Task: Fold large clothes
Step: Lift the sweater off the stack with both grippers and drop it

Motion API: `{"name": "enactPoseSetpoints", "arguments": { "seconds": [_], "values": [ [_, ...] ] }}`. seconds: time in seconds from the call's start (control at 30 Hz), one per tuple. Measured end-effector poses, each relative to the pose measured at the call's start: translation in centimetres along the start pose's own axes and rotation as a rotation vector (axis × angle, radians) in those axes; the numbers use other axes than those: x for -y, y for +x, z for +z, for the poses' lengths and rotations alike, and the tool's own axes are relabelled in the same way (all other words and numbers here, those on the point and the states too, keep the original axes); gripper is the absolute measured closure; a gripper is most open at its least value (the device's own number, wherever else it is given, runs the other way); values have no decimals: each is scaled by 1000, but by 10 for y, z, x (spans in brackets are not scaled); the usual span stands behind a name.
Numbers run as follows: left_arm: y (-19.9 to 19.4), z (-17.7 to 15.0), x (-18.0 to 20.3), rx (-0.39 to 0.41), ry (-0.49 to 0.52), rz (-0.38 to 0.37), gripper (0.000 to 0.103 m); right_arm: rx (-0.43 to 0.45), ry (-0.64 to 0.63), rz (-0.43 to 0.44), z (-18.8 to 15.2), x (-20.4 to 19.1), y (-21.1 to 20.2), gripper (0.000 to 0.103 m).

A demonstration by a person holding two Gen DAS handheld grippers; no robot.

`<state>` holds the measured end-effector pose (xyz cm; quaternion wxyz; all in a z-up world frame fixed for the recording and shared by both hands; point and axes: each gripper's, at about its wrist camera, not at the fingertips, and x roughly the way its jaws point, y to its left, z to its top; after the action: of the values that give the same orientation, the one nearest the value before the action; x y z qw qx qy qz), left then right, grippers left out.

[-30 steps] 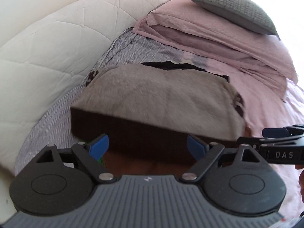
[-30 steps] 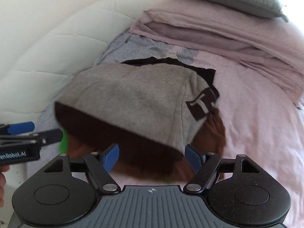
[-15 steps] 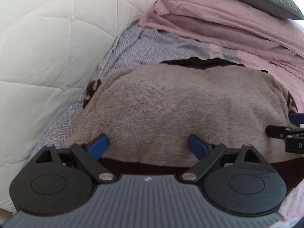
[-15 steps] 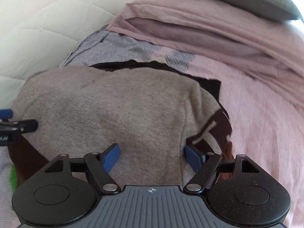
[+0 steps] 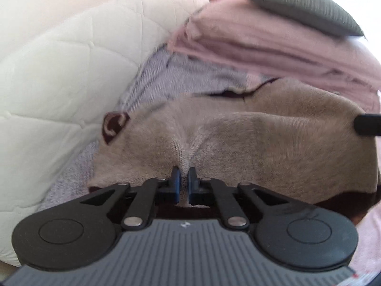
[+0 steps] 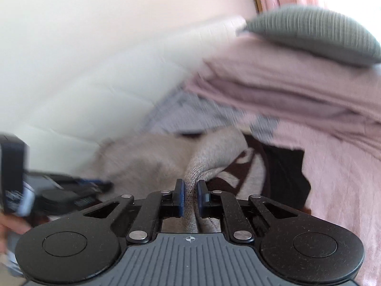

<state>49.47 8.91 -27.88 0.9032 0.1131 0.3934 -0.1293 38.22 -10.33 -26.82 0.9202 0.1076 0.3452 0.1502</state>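
A beige knit sweater (image 5: 238, 138) with dark brown trim and lettering lies on the bed, partly folded. My left gripper (image 5: 183, 176) is shut on a pinch of its near edge, and the knit puckers up between the blue pads. In the right wrist view my right gripper (image 6: 190, 187) is shut on a raised fold of the same sweater (image 6: 207, 157). The left gripper's body (image 6: 47, 190) shows blurred at that view's left edge, with a bit of a hand below it. The right gripper's tip (image 5: 368, 125) pokes in at the right of the left wrist view.
A white quilted headboard (image 5: 59, 83) rises at left. A grey herringbone blanket (image 5: 166, 81) lies behind the sweater. Folded pink bedding (image 5: 262, 45) with a grey pillow (image 5: 300, 9) on top is stacked at the back right. Pink sheet (image 6: 333, 190) covers the bed to the right.
Both grippers were open over the sweater and have now shut on its near edge. The views have tilted upward and blurred, and the fabric bunches at the pads.
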Motion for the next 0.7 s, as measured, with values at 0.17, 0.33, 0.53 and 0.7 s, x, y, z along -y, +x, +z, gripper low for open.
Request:
{"name": "enactPoseSetpoints", "arguments": {
  "seconds": [0.17,0.33,0.53,0.7],
  "values": [
    [-84,22,27,140,-12,-82,100,115,62,30,14,-5,-69,96],
    [-170,42,79,265,24,-196,100,246,140,16,19,7,-151,97],
    [-267,60,164,367,84,-390,100,489,197,-77,22,33,-287,97],
    [-340,57,268,403,135,-623,100,699,169,-203,9,54,-421,103]
  ]
}}
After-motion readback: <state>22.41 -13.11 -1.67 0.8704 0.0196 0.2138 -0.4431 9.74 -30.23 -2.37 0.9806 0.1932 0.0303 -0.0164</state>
